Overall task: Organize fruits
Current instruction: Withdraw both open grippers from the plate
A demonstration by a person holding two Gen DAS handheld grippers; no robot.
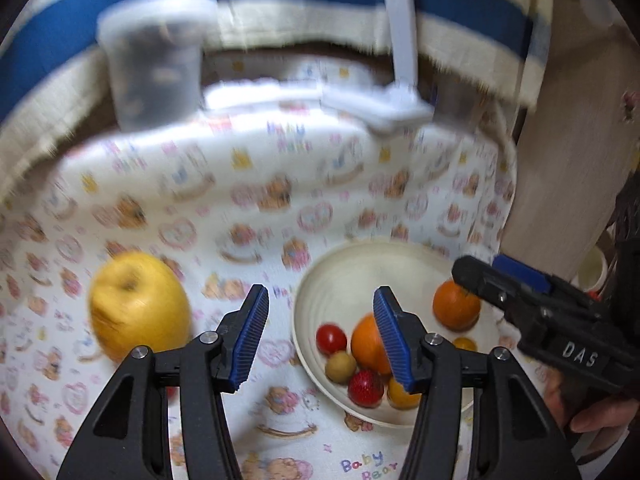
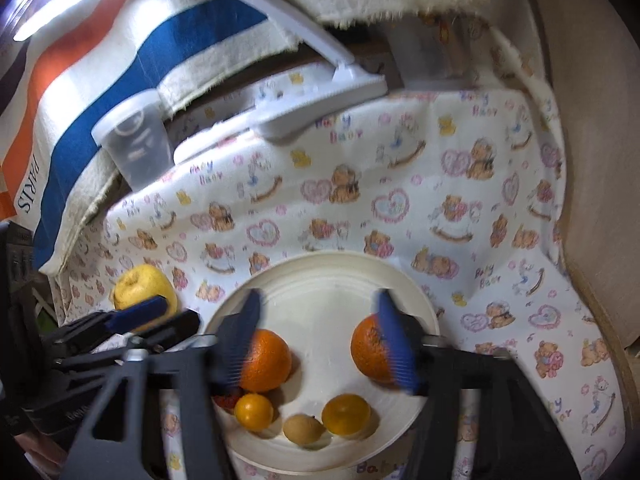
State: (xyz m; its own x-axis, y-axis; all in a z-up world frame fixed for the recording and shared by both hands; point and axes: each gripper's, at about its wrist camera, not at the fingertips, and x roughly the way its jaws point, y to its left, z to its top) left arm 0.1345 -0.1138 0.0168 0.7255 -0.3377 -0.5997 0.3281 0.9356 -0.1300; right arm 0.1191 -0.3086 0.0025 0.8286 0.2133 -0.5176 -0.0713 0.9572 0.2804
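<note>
A cream plate [image 2: 320, 280] on the bear-print cloth holds two oranges [image 2: 266, 360] [image 2: 372, 350], two small yellow tomatoes [image 2: 254, 410], a brownish round fruit [image 2: 303, 428] and a red strawberry [image 1: 365, 388]. My right gripper [image 2: 320, 340] hovers open over the plate, one orange partly behind each finger and only bare plate between the pads. My left gripper [image 1: 320, 336] is open and holds nothing, at the plate's [image 1: 360, 272] left rim. A yellow apple [image 1: 138, 304] lies on the cloth left of it. A red cherry tomato [image 1: 331, 338] also sits in the plate.
A clear plastic cup [image 2: 134, 140] stands at the back left, against a striped blue, white and orange cloth [image 2: 100, 60]. A white arm with a flat base [image 2: 320, 108] rests at the back of the table. A beige surface [image 2: 592, 160] borders the right side.
</note>
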